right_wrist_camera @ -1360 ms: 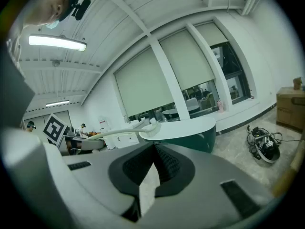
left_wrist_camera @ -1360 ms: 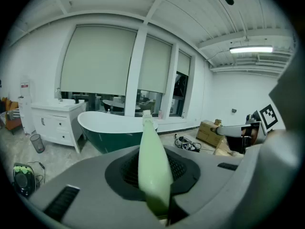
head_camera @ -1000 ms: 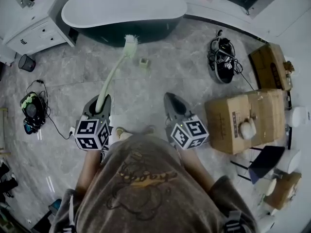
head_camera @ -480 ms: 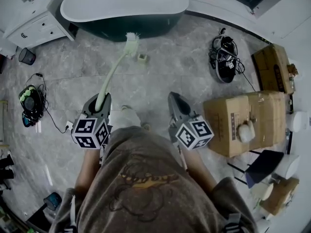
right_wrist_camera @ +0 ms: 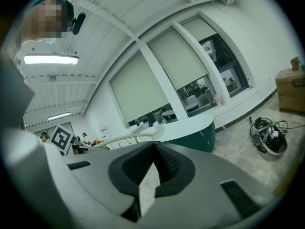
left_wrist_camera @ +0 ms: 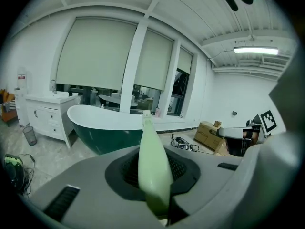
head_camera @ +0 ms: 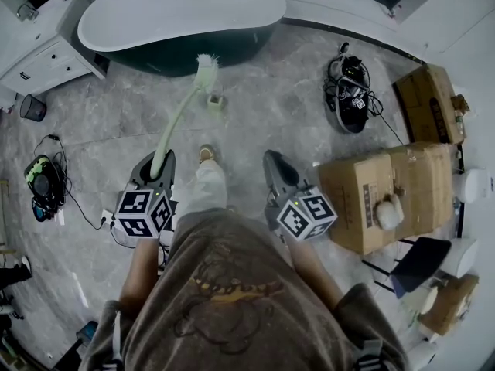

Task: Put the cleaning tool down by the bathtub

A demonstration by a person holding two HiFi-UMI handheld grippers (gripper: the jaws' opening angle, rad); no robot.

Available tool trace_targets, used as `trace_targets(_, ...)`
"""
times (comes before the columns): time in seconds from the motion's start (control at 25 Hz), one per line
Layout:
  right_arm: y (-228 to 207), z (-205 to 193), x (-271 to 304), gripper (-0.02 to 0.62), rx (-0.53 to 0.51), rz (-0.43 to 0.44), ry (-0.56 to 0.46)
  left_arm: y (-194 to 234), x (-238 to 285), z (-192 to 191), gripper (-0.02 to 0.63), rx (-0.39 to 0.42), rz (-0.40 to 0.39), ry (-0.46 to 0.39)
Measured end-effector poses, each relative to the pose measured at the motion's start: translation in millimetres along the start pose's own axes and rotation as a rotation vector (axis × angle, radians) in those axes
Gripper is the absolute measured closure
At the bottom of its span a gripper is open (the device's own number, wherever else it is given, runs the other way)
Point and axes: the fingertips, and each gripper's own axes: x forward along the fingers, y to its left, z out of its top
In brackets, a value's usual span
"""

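The cleaning tool is a pale green long-handled brush. My left gripper is shut on the lower end of its handle. Its bristled head reaches up towards the dark green, white-rimmed bathtub and hangs just above a small cream holder on the floor. In the left gripper view the handle runs out between the jaws towards the bathtub. My right gripper is shut on nothing at centre right. In the right gripper view its pads meet at the tips, with the brush off to the left.
Cardboard boxes stand at the right, with another box behind them. A helmet with cables lies right of the tub. A white cabinet, a small bin and a cabled device are at the left. The person's foot is between the grippers.
The person has stepped towards the bathtub, one leg now forward between the grippers. Both grippers came along, and the brush head has drawn close to the small holder.
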Motion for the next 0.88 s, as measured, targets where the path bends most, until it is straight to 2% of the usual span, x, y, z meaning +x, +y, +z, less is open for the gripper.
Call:
trace_targets(0.48,-36,30,88,0.597,0.017,0.028,0.045,30,82,41,0.538,-0.004,-0.016,0.028)
trace_targets(0.88,-54,79,181,0.597,0.015,0.025,0.046,67,155,99,0.538,0.009,-0.05,0.036)
